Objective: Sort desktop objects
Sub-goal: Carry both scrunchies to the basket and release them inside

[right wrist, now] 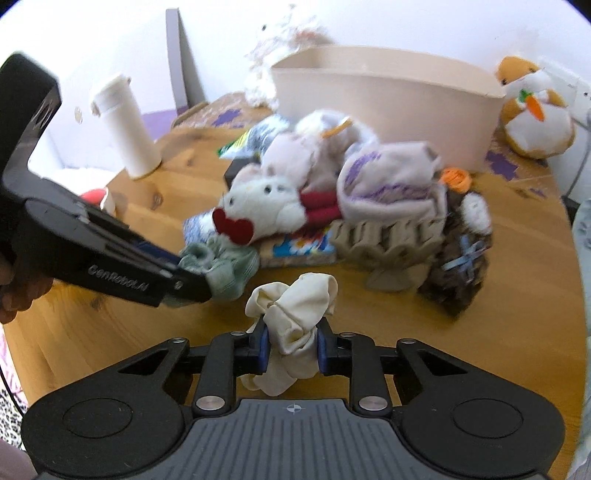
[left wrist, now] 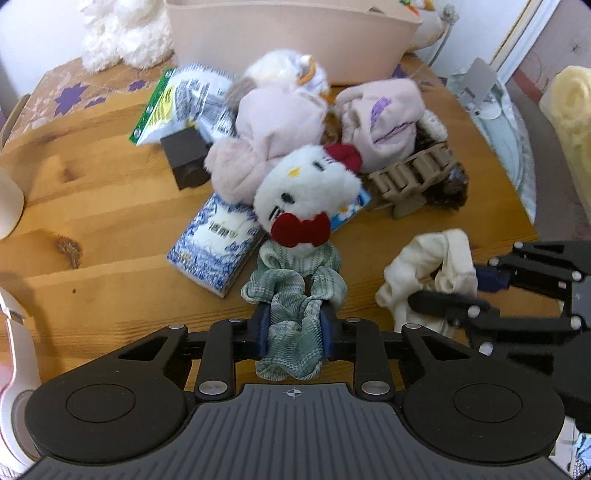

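My left gripper is shut on a green plaid scrunchie, whose fabric bunches between the blue pads on the wooden table. My right gripper is shut on a cream scrunchie; in the left wrist view it comes in from the right edge around the same cream scrunchie. Just beyond the green scrunchie lies a white cat plush with red bows. A beige bin stands at the back of the table. In the right wrist view the left gripper holds the green scrunchie.
A pile sits mid-table: pink plush items, a blue-patterned tissue pack, a green-edged packet, a dark brown box, a tan rack and a dark furry item. A white bottle stands left, an orange plush right.
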A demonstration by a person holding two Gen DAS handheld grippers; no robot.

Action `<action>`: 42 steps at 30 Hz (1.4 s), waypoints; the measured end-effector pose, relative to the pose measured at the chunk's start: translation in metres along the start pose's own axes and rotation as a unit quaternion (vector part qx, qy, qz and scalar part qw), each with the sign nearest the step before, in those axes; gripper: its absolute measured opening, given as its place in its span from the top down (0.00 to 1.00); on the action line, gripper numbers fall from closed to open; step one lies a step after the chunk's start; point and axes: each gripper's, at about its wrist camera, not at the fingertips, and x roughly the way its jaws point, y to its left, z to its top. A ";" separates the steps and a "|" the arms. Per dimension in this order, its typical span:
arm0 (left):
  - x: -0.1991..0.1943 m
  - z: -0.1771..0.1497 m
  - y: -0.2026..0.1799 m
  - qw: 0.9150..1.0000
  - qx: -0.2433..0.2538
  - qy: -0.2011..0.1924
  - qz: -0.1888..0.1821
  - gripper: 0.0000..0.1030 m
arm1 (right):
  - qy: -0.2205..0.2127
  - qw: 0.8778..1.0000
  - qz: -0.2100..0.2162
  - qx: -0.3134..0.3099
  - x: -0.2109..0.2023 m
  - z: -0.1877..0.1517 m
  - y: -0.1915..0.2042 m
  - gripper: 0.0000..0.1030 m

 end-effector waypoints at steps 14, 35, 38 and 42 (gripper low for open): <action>-0.050 0.010 0.005 0.999 0.000 -0.030 -0.035 0.77 | -0.060 0.998 -0.016 0.013 -0.048 0.029 -0.028 0.78; -0.096 0.109 0.010 0.991 0.021 -0.134 -0.013 0.77 | -0.131 0.989 -0.071 -0.019 -0.055 0.113 -0.071 0.78; -0.096 0.126 0.012 0.988 0.029 -0.149 -0.006 0.77 | -0.142 0.987 -0.078 -0.016 -0.054 0.126 -0.079 0.78; -0.093 0.146 0.015 0.986 0.025 -0.166 0.002 0.77 | -0.153 0.984 -0.093 -0.020 -0.053 0.141 -0.090 0.78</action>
